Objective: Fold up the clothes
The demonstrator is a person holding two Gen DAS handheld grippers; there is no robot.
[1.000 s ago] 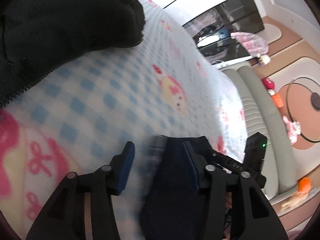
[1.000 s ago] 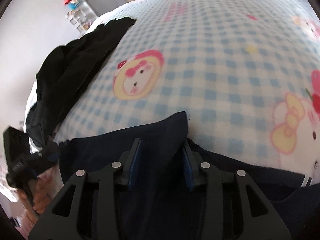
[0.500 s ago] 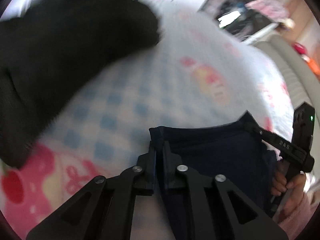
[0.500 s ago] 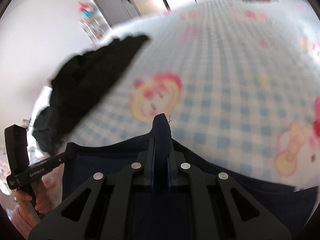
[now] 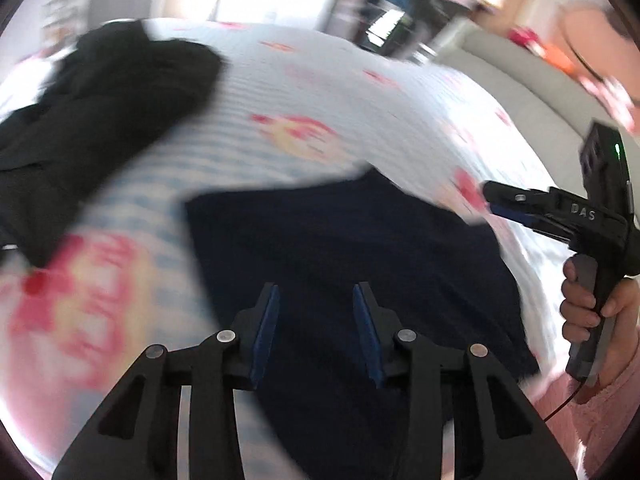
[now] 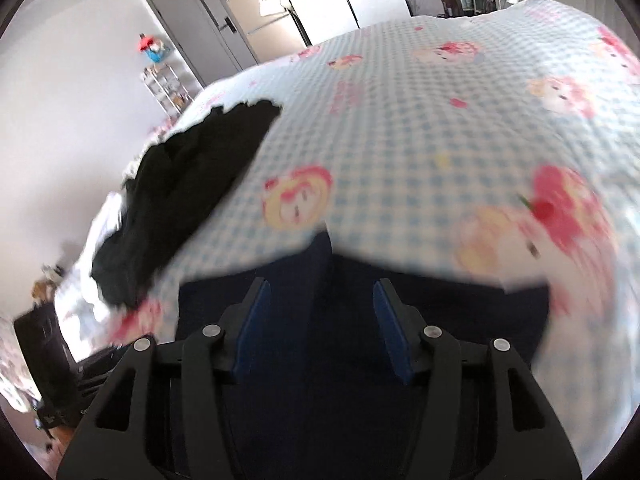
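A dark navy garment (image 5: 340, 248) lies flat on the blue-checked cartoon bedspread (image 5: 320, 92). My left gripper (image 5: 316, 300) is open and empty, hovering over the garment's near part. My right gripper (image 6: 320, 296) is open and empty above the same navy garment (image 6: 320, 380), whose far edge shows a small raised peak. The right gripper also shows in the left wrist view (image 5: 496, 200) at the garment's right side, held by a hand. The views are blurred by motion.
A pile of black clothes (image 5: 100, 112) lies on the bed to the left, also in the right wrist view (image 6: 188, 184). A grey padded headboard (image 5: 520, 76) runs along the right. Doors and a shelf (image 6: 168, 84) stand beyond the bed.
Both grippers were shut on the navy garment's edge half a second ago; both have opened and let it go. The garment now lies spread on the bed, and both grippers pulled back.
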